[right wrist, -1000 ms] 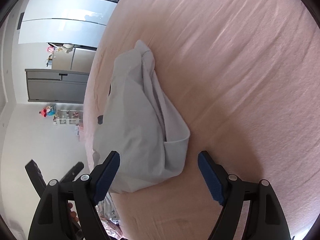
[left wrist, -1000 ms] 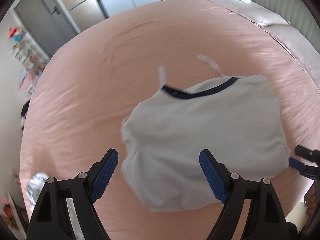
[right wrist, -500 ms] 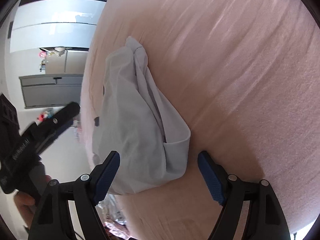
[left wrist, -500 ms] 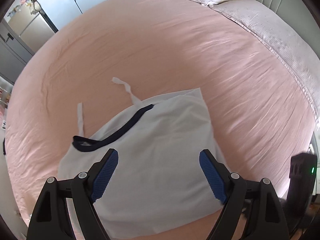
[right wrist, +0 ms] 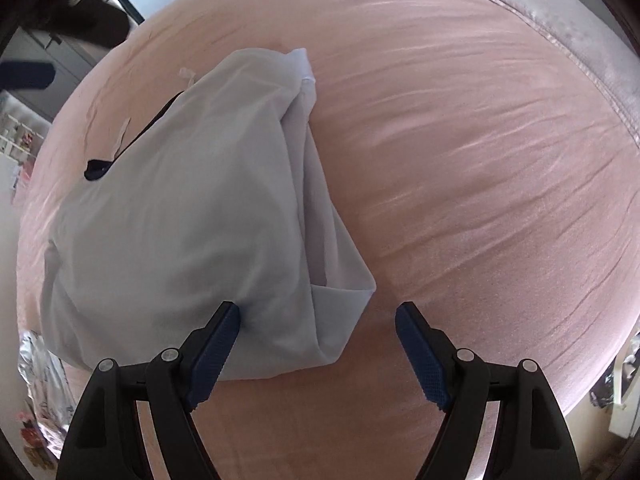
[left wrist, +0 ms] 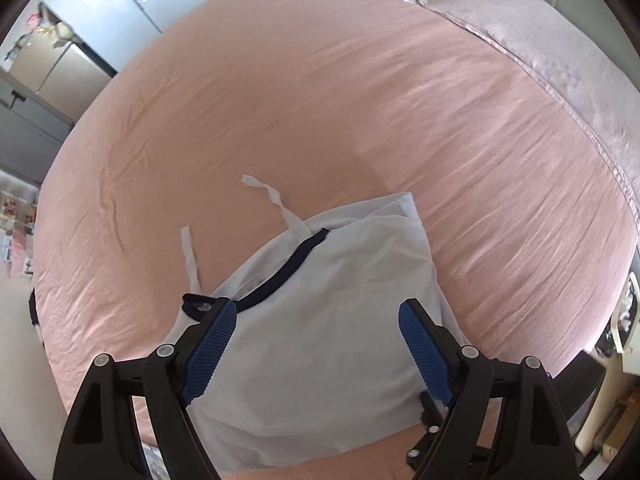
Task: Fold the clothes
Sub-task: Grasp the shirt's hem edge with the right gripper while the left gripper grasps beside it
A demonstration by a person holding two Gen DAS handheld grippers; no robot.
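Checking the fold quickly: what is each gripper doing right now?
Left gripper: open, holding nothing, above the white garment.
Right gripper: open, holding nothing, at the garment's corner.

The left tongs (left wrist: 316,348) are black plastic frames with triangular cut-outs, each finger faced with a ribbed blue pad (left wrist: 208,350); silver round screws dot the knuckles; the right tongs (right wrist: 316,350) match: same black frames, blue textured pads (right wrist: 420,356), silver screws.

setting was a home bedroom: wide bed under a pink sheet (left wrist: 320,112), pale quilted bedding (left wrist: 560,52) along one edge, grey cabinet (left wrist: 28,128) nearby.
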